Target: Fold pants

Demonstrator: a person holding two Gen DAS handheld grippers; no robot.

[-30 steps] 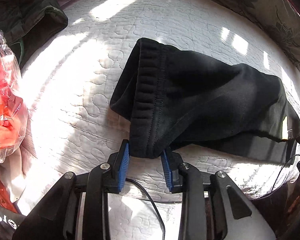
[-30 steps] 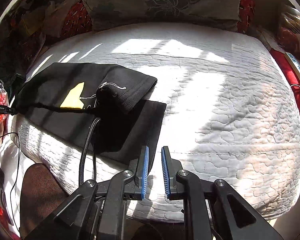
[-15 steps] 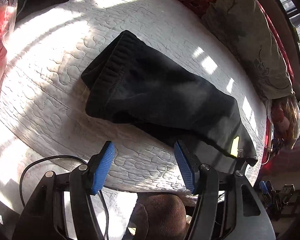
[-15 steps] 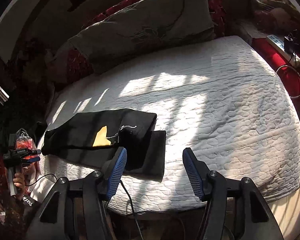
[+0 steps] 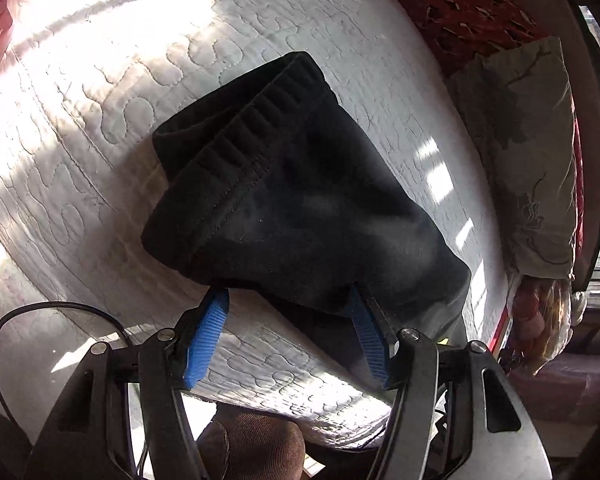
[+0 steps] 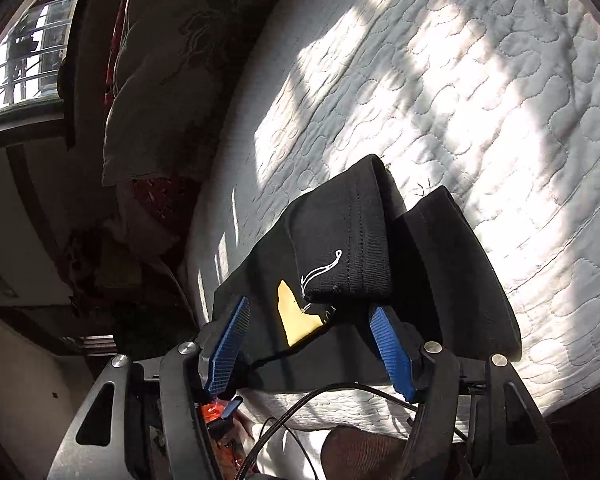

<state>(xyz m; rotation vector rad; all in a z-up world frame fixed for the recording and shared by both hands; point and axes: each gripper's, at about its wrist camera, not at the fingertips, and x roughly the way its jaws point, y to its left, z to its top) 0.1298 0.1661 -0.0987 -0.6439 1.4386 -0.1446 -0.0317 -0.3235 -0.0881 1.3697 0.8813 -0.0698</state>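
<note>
The pants (image 5: 300, 208) lie folded on the white quilted mattress (image 5: 100, 120), near its lower edge in both views. In the left wrist view the long axis runs from the ribbed waistband (image 5: 236, 136) at upper left of centre down toward the lower right, where the fabric passes behind the right-hand finger. In the right wrist view the same garment (image 6: 452, 264) runs from the lower left up toward centre, and its cuffed leg ends (image 6: 352, 248) point to the upper right. One cuff lies on top of the other layer; a yellow patch (image 6: 296, 316) shows just below it.

The left gripper (image 5: 288, 308) holds its jaws well apart. The blue pads (image 5: 208, 336) straddle the near edge of the pants without pressing it. The right gripper (image 6: 312, 320) has its jaws opening. The pants lie in the gap between the fingers, not clamped.

Open mattress extends above and to the upper left of the pants in the left wrist view, and across the whole upper right in the right wrist view. A patterned pillow (image 6: 160, 60) borders the mattress at upper left there. A black cable (image 6: 340, 396) crosses the mattress edge below the garment.
</note>
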